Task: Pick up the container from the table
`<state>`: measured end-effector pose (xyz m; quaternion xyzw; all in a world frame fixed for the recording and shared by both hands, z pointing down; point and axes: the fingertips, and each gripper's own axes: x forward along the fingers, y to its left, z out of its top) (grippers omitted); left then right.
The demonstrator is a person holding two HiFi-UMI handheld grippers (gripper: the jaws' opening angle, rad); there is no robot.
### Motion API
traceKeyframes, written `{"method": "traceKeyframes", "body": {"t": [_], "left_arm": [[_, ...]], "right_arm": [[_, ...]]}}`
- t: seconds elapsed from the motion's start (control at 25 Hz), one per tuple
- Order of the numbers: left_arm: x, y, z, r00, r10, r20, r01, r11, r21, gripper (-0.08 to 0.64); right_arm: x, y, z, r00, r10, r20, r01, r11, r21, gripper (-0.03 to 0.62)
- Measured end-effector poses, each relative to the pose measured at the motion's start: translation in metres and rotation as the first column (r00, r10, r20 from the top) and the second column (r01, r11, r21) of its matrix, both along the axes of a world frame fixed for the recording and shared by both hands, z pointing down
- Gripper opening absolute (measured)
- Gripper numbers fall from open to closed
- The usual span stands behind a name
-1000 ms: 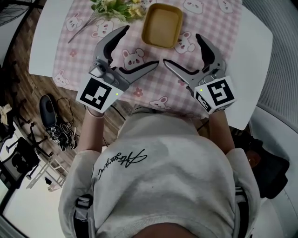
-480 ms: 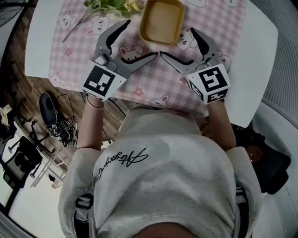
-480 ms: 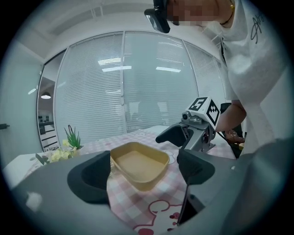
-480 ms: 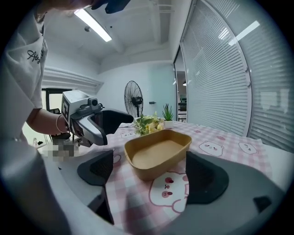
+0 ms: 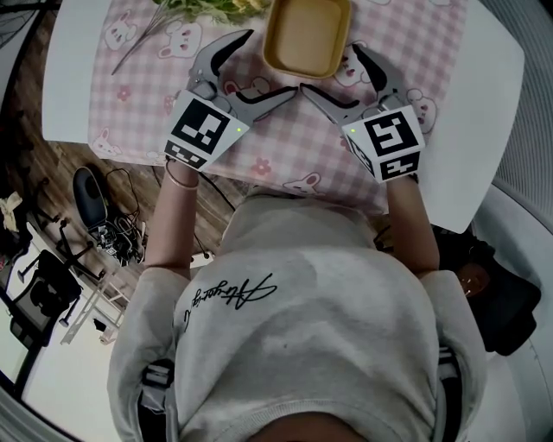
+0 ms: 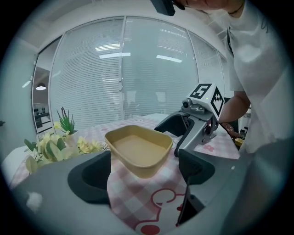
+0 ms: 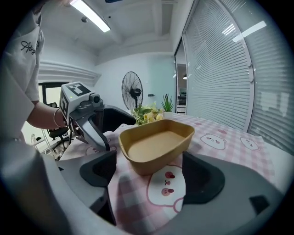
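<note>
A shallow tan container [image 5: 307, 34] lies empty on the pink checked cloth. My left gripper [image 5: 270, 65] stands open at its near left corner, one finger beside the left wall and one by the near edge. My right gripper [image 5: 331, 69] mirrors it at the near right corner, its jaws closing, and no pad touches the container. In the left gripper view the container [image 6: 138, 153] sits just ahead of the left gripper [image 6: 143, 176], with the right gripper [image 6: 197, 124] beyond. In the right gripper view the container [image 7: 156, 144] sits just ahead of the right gripper [image 7: 154, 176].
A bunch of pale flowers [image 5: 207, 9] lies on the cloth left of the container. The cloth [image 5: 285, 147] covers a white table [image 5: 484, 104]. Cables and gear [image 5: 91, 203] lie on the wooden floor at the left. A standing fan [image 7: 133, 94] is far behind.
Both grippers have sunk and moved forward to the container's near corners. The right jaws have narrowed a little.
</note>
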<state>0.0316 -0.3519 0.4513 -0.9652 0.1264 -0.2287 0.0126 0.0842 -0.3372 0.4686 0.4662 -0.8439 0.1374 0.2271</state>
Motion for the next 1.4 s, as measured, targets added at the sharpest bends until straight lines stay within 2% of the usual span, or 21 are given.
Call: {"method": "traceKeyframes", "body": {"t": [0.24, 0.36, 0.92, 1.2, 1.4], "left_arm": [[0.005, -0.004, 0.008, 0.998, 0.005, 0.064, -0.008, 0.999, 0.042, 0.451], [0.006, -0.005, 0.011, 0.997, 0.012, 0.08, -0.015, 0.999, 0.034, 0.439], [0.01, -0.008, 0.019, 0.996, 0.02, 0.091, -0.018, 1.0, -0.025, 0.386], [0.012, -0.008, 0.023, 0.996, 0.021, 0.086, -0.015, 0.998, -0.063, 0.365], [0.012, -0.009, 0.023, 0.996, 0.013, 0.091, -0.008, 0.998, -0.06, 0.359]], "right_arm": [[0.0, -0.006, 0.008, 1.0, 0.013, -0.021, -0.014, 1.0, -0.019, 0.408], [0.0, -0.007, 0.009, 0.999, 0.02, -0.034, -0.021, 1.0, -0.022, 0.401], [-0.004, -0.01, 0.011, 0.996, 0.017, -0.089, -0.018, 1.0, -0.005, 0.328], [-0.003, -0.011, 0.013, 0.995, 0.014, -0.094, -0.015, 1.0, -0.01, 0.314], [-0.003, -0.011, 0.013, 0.995, 0.014, -0.1, -0.016, 1.0, -0.012, 0.31]]}}
